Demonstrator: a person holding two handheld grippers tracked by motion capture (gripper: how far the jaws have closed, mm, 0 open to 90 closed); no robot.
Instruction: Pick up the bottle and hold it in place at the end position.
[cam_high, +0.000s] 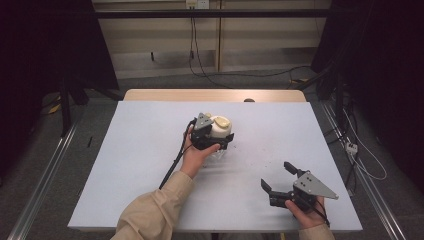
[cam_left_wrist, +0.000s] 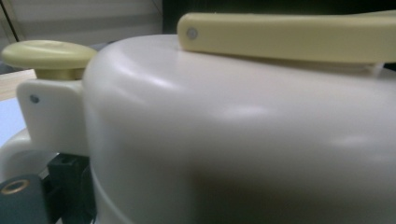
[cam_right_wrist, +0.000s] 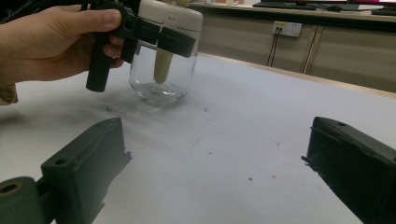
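I had the left gripper (cam_high: 212, 139) clamped on the cream lid (cam_right_wrist: 170, 18) of the glass jar (cam_right_wrist: 162, 77), mid-table on the pale sheet (cam_high: 140, 150) — grip done, lifting or twisting the top off prob. remained. Right gripper (cam_high: 280, 182) sat near the table's near-right edge, jaws spread wide, holding nothing. Lid was smooth glossy plastic w/ a yellow lever (cam_left_wrist: 289, 30) and knob (cam_left_wrist: 46, 56); jar round, clear — looked empty.

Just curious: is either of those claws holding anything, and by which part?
The left gripper clamps the jar by its cream lid. The right gripper holds nothing.
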